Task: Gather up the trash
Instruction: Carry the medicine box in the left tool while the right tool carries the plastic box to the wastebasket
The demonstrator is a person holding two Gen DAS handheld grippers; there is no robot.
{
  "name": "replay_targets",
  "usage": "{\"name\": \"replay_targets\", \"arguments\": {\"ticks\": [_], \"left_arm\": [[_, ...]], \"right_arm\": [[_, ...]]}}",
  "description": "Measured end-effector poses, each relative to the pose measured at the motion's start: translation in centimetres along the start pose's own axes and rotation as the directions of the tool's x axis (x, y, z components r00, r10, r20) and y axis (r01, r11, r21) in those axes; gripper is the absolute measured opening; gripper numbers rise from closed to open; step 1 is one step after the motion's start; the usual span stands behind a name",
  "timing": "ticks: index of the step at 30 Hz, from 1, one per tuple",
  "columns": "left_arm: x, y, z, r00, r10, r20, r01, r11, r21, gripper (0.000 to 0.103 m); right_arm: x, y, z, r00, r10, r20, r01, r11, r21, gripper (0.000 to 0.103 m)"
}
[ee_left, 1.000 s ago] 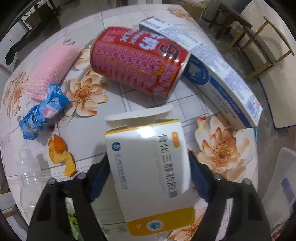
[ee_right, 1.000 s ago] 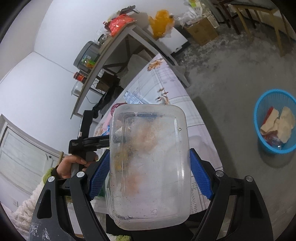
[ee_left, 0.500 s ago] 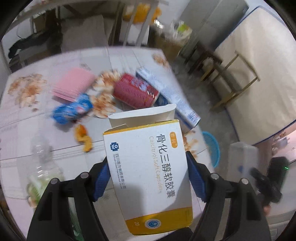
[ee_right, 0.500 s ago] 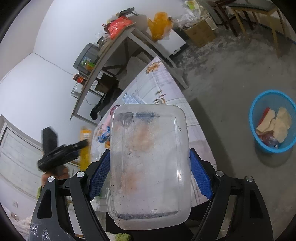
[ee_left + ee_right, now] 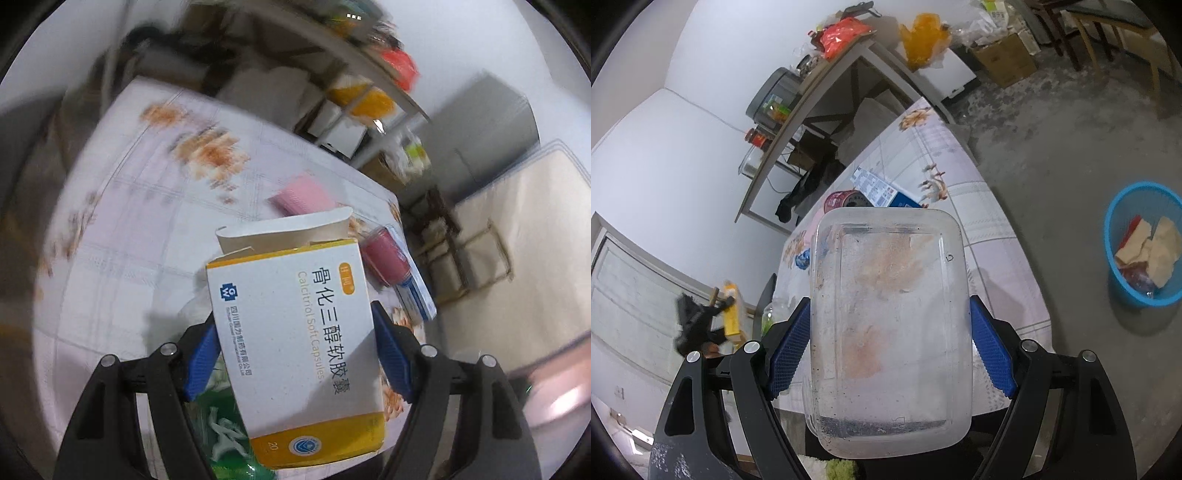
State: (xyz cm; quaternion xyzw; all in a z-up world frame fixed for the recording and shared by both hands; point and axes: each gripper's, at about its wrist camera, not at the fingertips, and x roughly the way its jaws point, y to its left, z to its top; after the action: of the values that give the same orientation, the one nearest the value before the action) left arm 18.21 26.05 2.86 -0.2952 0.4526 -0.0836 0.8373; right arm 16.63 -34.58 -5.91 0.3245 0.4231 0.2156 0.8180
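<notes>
Whereas a second ago the left gripper (image 5: 295, 343) hung low over the flowered table (image 5: 122, 258) with the red can (image 5: 382, 258) large just beyond its load, it now stands higher and turned, the can small and the whole view smeared by motion. Item one: white and yellow medicine box (image 5: 295, 332), top flap open, clamped between the blue pads (image 5: 201, 363) of the left gripper, jaws wide on its sides. Item two: clear plastic container (image 5: 890, 332), soiled inside, clamped likewise in the right gripper (image 5: 890, 347), unchanged in place from the earlier frames. Remaining on the table: red can, long blue and white carton (image 5: 879, 190) touching it, pink pad (image 5: 303, 194), blue wrapper (image 5: 803, 258). Receptacle: blue basket (image 5: 1115, 236) on the concrete floor, well apart from the table's edge, already holding crumpled paper and scraps. Clearances: open bare floor lies between the table's near corner and the basket; a shelf unit (image 5: 849, 74) and wooden chairs (image 5: 1108, 33) stand along the far side. From the right view, the left gripper with its yellow box appears blurred, off the table's left edge.
</notes>
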Motion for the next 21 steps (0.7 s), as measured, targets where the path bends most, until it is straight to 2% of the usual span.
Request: {"name": "replay_targets", "arguments": {"ticks": [3, 6, 10, 16, 21], "left_arm": [[1.8, 6.1, -1.1, 0.998, -0.059, -0.004, 0.057, 0.980, -0.190, 0.072], [2.1, 9.0, -2.0, 0.986, -0.152, 0.069, 0.165, 0.946, -0.278, 0.070], [3.2, 8.8, -3.0, 0.969, -0.227, 0.101, 0.246, 0.929, -0.277, 0.070], [6.3, 4.6, -4.0, 0.944, -0.325, 0.049, 0.328, 0.919, -0.220, 0.070], [8.5, 1.2, -3.9, 0.932, -0.362, 0.008, 0.359, 0.922, -0.148, 0.070]], "right_arm": [[0.3, 0.3, 0.1, 1.000, -0.007, -0.010, 0.007, 1.000, -0.003, 0.078], [0.6, 0.9, 0.2, 1.000, -0.018, -0.018, 0.018, 1.000, -0.012, 0.078], [1.2, 1.5, 0.1, 0.999, -0.025, -0.032, 0.024, 0.999, -0.022, 0.078], [1.9, 2.6, -0.2, 0.998, -0.025, -0.049, 0.023, 0.999, -0.038, 0.078], [1.9, 3.0, -0.3, 0.998, -0.035, -0.054, 0.033, 0.999, -0.043, 0.078]]}}
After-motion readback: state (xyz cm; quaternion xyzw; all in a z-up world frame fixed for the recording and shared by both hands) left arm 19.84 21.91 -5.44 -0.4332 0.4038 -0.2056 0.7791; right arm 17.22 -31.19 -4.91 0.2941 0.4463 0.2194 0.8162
